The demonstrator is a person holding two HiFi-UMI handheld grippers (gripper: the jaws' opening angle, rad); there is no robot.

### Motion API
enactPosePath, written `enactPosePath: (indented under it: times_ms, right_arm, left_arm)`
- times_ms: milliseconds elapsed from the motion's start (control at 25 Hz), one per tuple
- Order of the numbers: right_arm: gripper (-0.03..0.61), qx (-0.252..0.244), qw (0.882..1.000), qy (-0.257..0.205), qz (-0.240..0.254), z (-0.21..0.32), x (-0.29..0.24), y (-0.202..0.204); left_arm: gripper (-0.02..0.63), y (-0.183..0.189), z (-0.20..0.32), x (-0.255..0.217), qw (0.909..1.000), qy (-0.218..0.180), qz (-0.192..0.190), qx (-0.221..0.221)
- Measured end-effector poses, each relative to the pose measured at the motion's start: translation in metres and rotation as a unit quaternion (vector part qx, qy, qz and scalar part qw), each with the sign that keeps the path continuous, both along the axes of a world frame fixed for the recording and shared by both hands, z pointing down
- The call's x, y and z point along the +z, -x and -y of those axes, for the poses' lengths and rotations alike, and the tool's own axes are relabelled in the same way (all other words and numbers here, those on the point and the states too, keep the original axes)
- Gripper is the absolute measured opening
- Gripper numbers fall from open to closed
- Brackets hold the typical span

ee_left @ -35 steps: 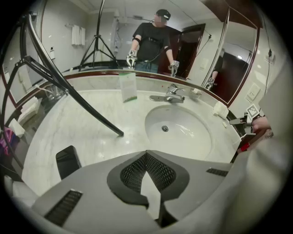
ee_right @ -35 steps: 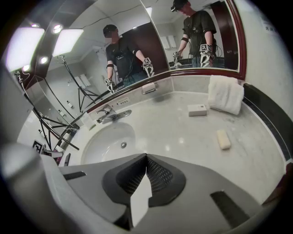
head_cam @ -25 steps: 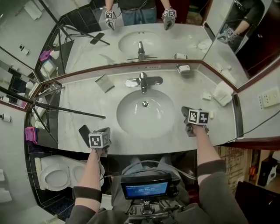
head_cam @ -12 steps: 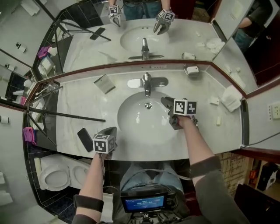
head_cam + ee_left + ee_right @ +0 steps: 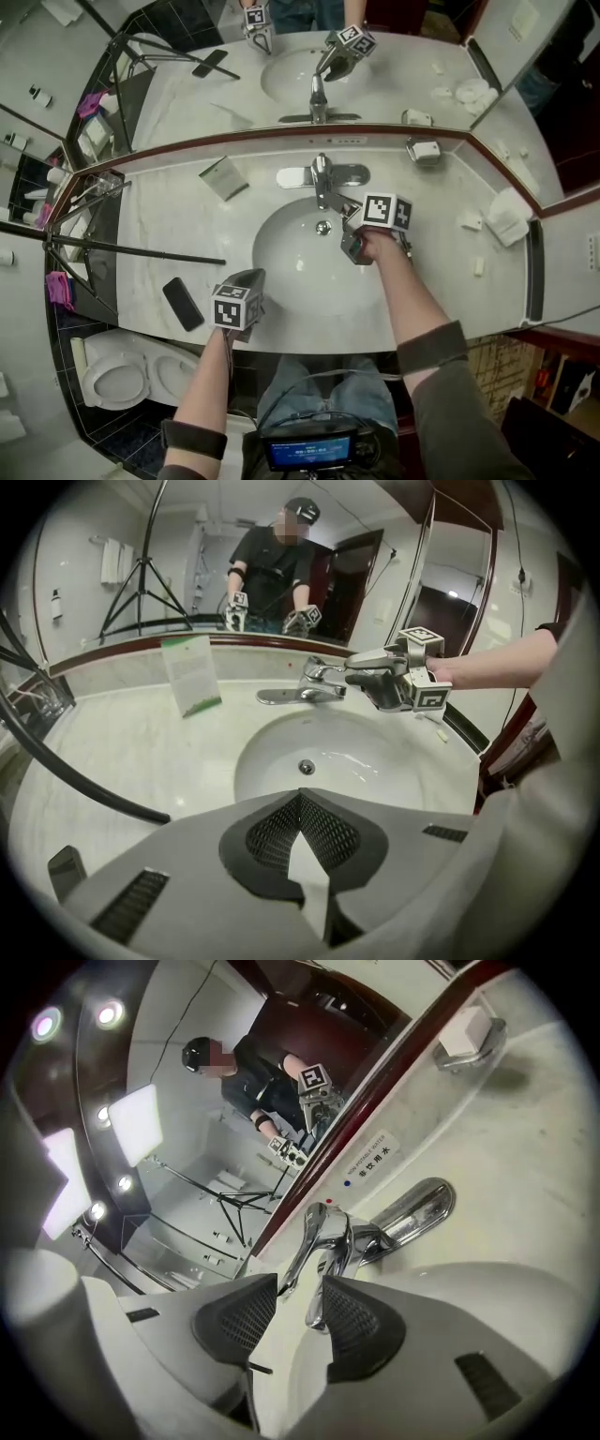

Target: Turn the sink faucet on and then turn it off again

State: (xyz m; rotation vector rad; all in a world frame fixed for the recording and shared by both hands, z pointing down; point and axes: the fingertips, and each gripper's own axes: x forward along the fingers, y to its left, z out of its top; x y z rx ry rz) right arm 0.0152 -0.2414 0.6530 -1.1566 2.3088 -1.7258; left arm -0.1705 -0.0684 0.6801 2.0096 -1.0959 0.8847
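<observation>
Moved since a second ago: right tongs [image 5: 345, 214] came in from over the tabletop [image 5: 164, 211] on the sink's right and are now over the far side of the sink [image 5: 281, 267], right up at the faucet [image 5: 322, 178]. The left tongs [image 5: 249, 279] slid a bit to the right along the front edge, further from the phone [image 5: 183, 304].
Left tongs: clenched shut with nothing in them [image 5: 305, 855], hanging over the front rim of the sink.
Phone: dark slab lying flat on the tabletop, just left of the left tongs.
Sink: white oval bowl set into the pale marble tabletop, drain [image 5: 323, 227] in the middle.
Right tongs: jaws have just been opening and are released now. The pads stand apart [image 5: 300, 1312] with the faucet's shiny front end showing in the gap, and they aren't pressing on it.
Faucet: all chrome [image 5: 328, 1237], one lever on top, a short spout bending down over the bowl, and a wide flat base plate running out to both sides. It sits dead centre at the back of the sink, just in front of the mirror's lower edge.
Leaflet: folded card [image 5: 225, 177] standing left of the faucet.
Mirror: back wall [image 5: 187, 103], doubling the faucet and both tongs.
</observation>
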Motion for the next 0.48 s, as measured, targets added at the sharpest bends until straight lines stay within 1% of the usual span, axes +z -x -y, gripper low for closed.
enactPosePath:
  times_ms: [120, 240, 360, 480]
  right_arm:
    - [0.169, 0.027, 0.998, 0.019, 0.055, 0.01, 0.004, 0.011]
    - [0.163, 0.035, 0.995, 0.027, 0.089, 0.018, 0.005, 0.02]
    - [0.102, 0.037, 0.993, 0.039, 0.108, 0.026, 0.005, 0.03]
    - [0.097, 0.055, 0.988, 0.049, 0.137, 0.032, 0.003, 0.032]
  left_arm:
    - [0.002, -0.003, -0.001, 0.007, 1.0, 0.005, -0.001, 0.005]
    - [0.002, -0.007, -0.001, 0.01, 0.9999, 0.008, -0.002, 0.009]
    - [0.002, -0.005, -0.001, 0.016, 0.9999, 0.011, 0.0, 0.009]
    - [0.002, -0.003, -0.001, 0.019, 0.9999, 0.014, -0.001, 0.008]
